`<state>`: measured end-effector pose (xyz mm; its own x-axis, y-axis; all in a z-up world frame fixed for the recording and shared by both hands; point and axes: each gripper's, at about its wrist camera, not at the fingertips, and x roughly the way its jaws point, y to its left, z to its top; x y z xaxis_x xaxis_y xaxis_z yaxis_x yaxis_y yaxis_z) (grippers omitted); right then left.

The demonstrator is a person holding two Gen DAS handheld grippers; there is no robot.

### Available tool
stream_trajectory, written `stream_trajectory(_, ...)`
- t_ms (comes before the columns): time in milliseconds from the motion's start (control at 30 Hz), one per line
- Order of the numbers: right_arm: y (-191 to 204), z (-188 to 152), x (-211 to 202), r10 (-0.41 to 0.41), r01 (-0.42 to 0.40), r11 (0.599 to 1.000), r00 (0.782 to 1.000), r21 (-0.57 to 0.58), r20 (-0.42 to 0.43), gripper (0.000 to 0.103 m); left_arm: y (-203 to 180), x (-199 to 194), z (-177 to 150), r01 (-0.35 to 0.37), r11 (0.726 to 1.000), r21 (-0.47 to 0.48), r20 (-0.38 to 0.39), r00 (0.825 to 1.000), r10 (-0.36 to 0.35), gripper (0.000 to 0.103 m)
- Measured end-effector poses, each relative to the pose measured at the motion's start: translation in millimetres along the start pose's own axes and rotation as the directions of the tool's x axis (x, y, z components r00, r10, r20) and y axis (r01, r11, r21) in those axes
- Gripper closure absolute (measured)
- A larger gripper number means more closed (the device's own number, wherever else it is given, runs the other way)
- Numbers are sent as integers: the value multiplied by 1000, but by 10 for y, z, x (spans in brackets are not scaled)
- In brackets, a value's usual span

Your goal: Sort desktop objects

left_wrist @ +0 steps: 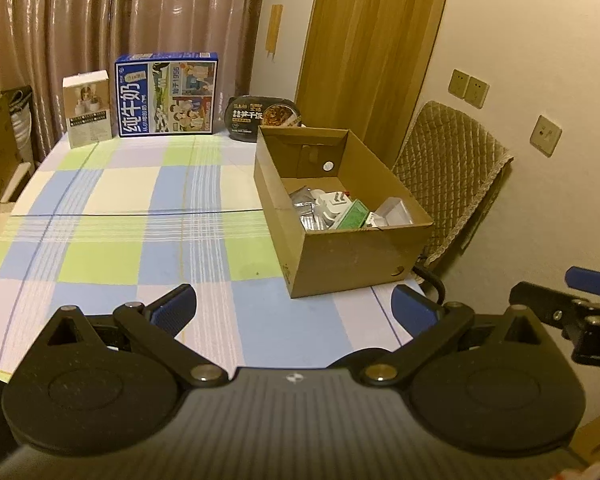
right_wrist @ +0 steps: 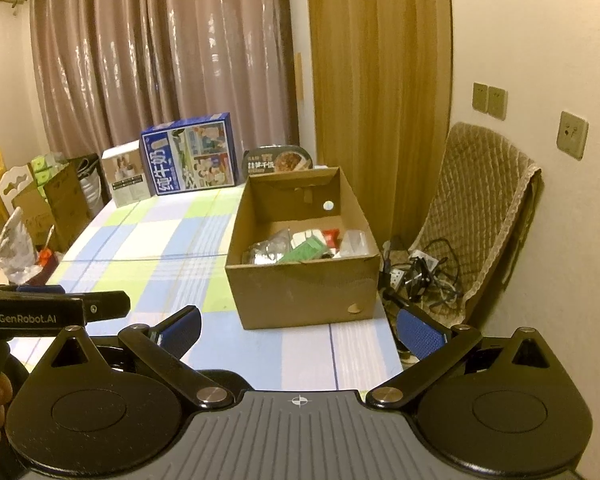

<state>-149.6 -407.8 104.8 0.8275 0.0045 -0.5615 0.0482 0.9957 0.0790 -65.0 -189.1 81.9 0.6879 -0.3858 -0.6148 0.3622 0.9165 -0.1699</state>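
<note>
An open cardboard box [left_wrist: 352, 256] [right_wrist: 300, 288] stands at the table's right edge. It holds silver foil packets [left_wrist: 306, 208], a white plug adapter [left_wrist: 334, 202], a green box [left_wrist: 354, 214] [right_wrist: 306, 250] and a clear plastic piece [left_wrist: 396, 210]. My left gripper [left_wrist: 296, 308] is open and empty, above the near part of the checked tablecloth [left_wrist: 140, 208], left of the box. My right gripper [right_wrist: 300, 330] is open and empty, just in front of the box. The right gripper's fingers also show at the right edge of the left wrist view [left_wrist: 588, 280].
A blue milk carton box [left_wrist: 166, 94], a small white box [left_wrist: 87, 108] and a black instant-meal tray [left_wrist: 264, 116] stand along the table's far edge. A padded chair [right_wrist: 488, 208] with tangled cables [right_wrist: 424, 276] is right of the table. Boxes [right_wrist: 52, 200] stand on the left.
</note>
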Motion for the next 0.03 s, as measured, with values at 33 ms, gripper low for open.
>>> stream_trajectory(33,7,-6,9,0,0,1000,1000,-1,-3,2,10,0,-4,2,1000,-3,2,1000,-2,1)
